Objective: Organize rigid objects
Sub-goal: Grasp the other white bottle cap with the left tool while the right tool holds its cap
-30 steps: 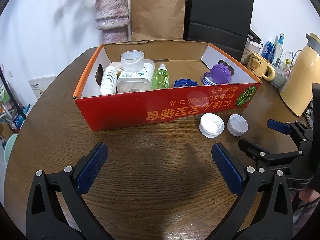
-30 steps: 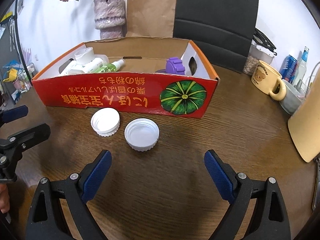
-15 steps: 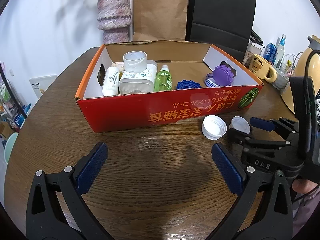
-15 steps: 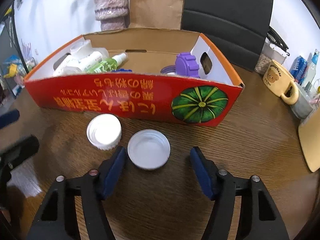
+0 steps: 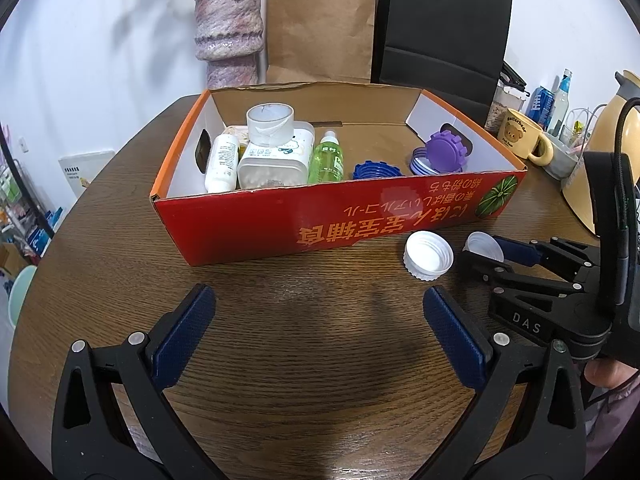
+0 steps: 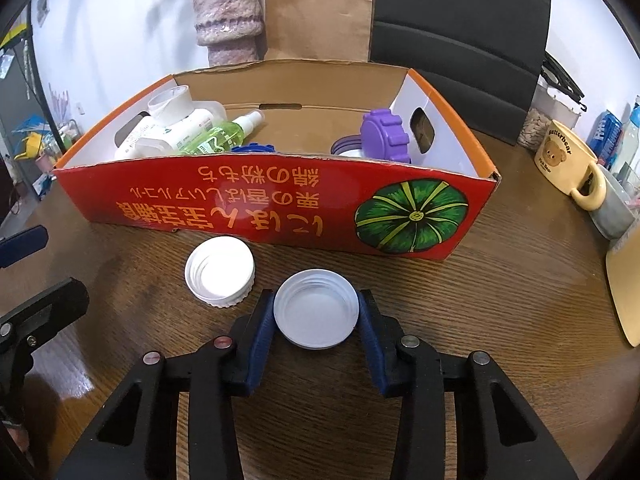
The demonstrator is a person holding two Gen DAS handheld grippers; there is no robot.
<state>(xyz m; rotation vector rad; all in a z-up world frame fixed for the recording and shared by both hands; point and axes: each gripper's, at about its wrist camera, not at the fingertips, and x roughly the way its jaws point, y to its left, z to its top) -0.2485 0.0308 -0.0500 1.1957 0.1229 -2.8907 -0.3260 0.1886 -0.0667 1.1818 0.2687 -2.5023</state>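
Two white jar lids lie open side up on the wooden table in front of a red cardboard box (image 6: 280, 204). My right gripper (image 6: 316, 312) is shut on the smooth white lid (image 6: 316, 314), its blue pads touching both sides; it shows in the left wrist view too (image 5: 482, 246). The ribbed white lid (image 6: 220, 276) lies just to its left, also in the left wrist view (image 5: 428, 256). My left gripper (image 5: 316, 332) is open and empty over the table, short of the box (image 5: 320, 220). The box holds bottles, a white container, blue lids and a purple lid (image 6: 384, 136).
A yellow bear mug (image 6: 568, 164), cans and a yellow kettle (image 5: 604, 168) stand to the right. A pink vase (image 5: 228, 32), a brown paper bag (image 5: 320, 28) and a black bag (image 5: 440, 32) stand behind the box.
My right gripper has moved forward to the smooth white lid and closed its fingers on it. My left gripper has stayed open and nearly still.
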